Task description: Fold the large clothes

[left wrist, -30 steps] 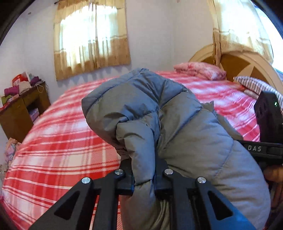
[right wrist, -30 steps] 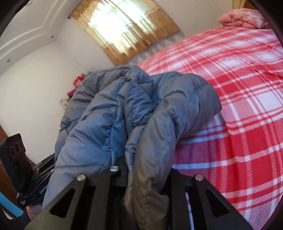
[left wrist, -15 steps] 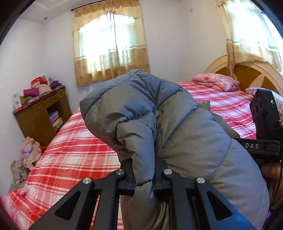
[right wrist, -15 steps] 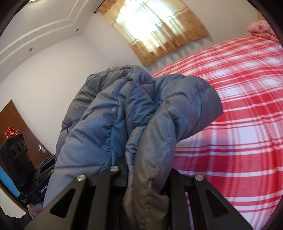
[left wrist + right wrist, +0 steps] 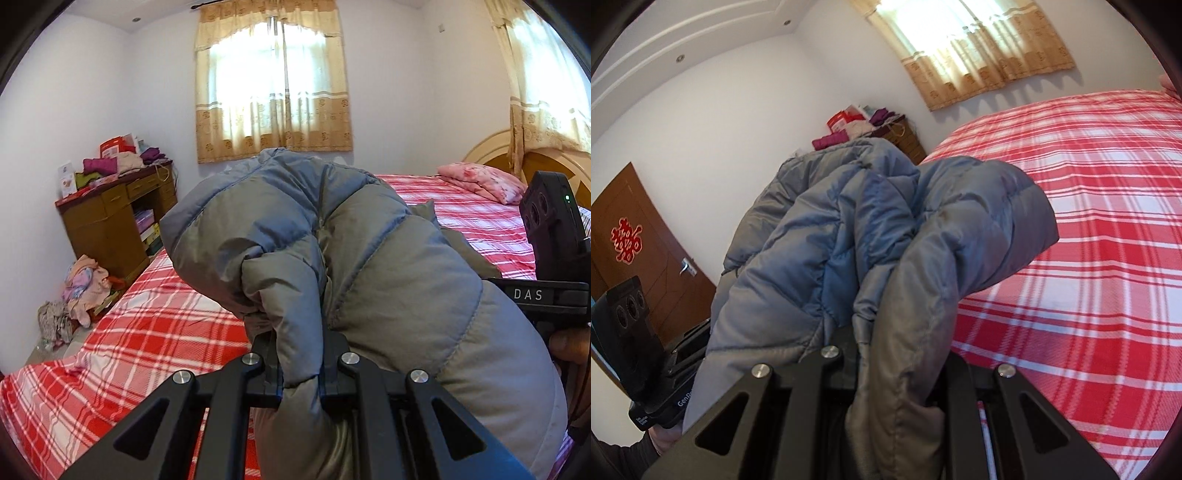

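We hold a grey quilted puffer jacket [image 5: 388, 258] up in the air above a bed covered with a red-and-white plaid sheet [image 5: 147, 325], one device in each hand. Our left gripper [image 5: 301, 365] has its black fingers [image 5: 266, 365] pinching a thick fold of the padded fabric, which bulges out above and below the grip. Our right gripper [image 5: 901, 373] does the same on another bunched fold, its fingers [image 5: 955, 373] pressed into the cloth from both sides. In the left wrist view the jacket swells forward as a rounded hump and hides most of the mattress near us; the right-hand device shows at the right edge beyond it. In the right wrist view the garment piles up to the left in bluish-grey folds [image 5: 820, 236], with the left-hand device at the lower left edge. No part of the jacket that we can see touches the sheet. A pink floral pillow [image 5: 484, 181] lies near the curved wooden headboard [image 5: 495, 155]. Against the far wall stands a brown wooden desk [image 5: 107, 221] stacked with folded clothes and boxes, with a heap of clothing [image 5: 79, 291] on the floor beside it. Beige patterned curtains [image 5: 273, 99] cover the bright window, and a brown door bearing a red paper decoration [image 5: 626, 240] shows in the right wrist view.
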Action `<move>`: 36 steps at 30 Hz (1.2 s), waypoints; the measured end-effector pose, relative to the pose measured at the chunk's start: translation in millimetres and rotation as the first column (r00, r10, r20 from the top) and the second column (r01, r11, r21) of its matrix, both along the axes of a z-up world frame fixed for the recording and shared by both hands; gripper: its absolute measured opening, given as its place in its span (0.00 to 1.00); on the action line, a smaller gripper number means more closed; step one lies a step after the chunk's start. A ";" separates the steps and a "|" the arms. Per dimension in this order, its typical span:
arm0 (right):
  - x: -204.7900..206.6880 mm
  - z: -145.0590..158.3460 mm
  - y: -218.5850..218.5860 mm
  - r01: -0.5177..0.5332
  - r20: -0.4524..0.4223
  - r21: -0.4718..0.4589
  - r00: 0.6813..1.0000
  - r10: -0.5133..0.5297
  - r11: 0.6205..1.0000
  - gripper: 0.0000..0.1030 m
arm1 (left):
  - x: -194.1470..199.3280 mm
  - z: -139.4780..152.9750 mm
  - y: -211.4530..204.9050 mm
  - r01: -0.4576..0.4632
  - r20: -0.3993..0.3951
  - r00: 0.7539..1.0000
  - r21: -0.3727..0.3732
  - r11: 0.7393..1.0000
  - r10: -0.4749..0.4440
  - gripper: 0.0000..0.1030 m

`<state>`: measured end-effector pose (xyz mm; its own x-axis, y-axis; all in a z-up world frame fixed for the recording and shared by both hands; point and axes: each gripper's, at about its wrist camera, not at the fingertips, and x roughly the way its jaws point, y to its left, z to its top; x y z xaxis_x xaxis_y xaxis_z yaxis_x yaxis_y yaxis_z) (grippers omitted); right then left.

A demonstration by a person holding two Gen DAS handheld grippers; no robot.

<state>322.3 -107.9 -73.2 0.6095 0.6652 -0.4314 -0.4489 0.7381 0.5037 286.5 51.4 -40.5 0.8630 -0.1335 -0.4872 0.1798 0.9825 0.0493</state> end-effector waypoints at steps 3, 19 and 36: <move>4.9 -3.0 7.8 -0.021 -0.005 -0.017 1.000 0.021 1.000 0.18 | -2.8 -4.1 8.1 -0.015 -0.006 1.000 -0.004 1.000 0.015 0.11; 30.6 -14.3 43.9 -0.095 -0.033 -0.076 0.995 0.092 0.993 0.18 | -9.6 -24.0 42.5 -0.072 -0.044 0.996 -0.015 0.997 0.071 0.11; 33.1 -26.9 61.0 -0.143 -0.083 -0.123 0.988 0.133 0.982 0.18 | -23.4 -38.5 56.2 -0.109 -0.078 0.991 -0.022 0.994 0.107 0.11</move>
